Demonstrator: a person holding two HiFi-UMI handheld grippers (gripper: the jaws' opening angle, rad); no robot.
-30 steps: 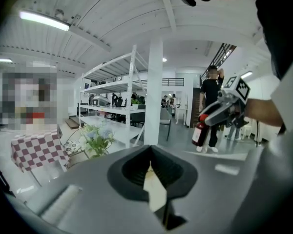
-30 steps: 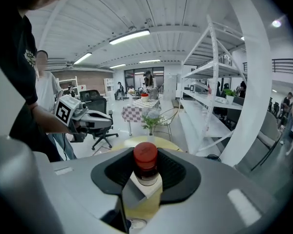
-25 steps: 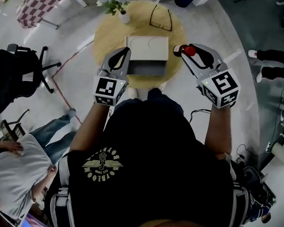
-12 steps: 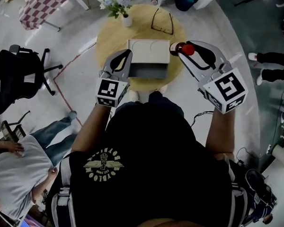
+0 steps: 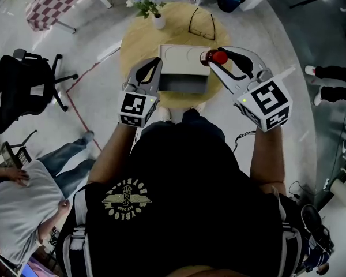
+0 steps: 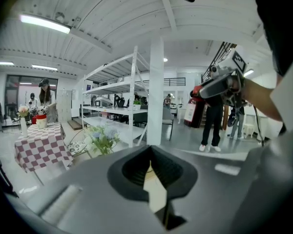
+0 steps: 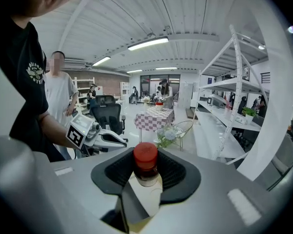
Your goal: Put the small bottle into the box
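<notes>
The small bottle is clamped between the right tool's jaws at frame centre, beside the box's upper right corner in the head view. Its long axis stands upright, red cap up. The left tool is closed on nothing.

1. Both arms are stretched out in front, left forearm and right forearm bare, with a gripper at the end of each.
2. The left gripper points forward and a bit down. Its jaws are pinched together at the tips with nothing in them.
3. The right gripper angles in toward the left one, jaws clamped on the small bottle, pads on its sides.
4. The two grippers sit well apart.
</notes>
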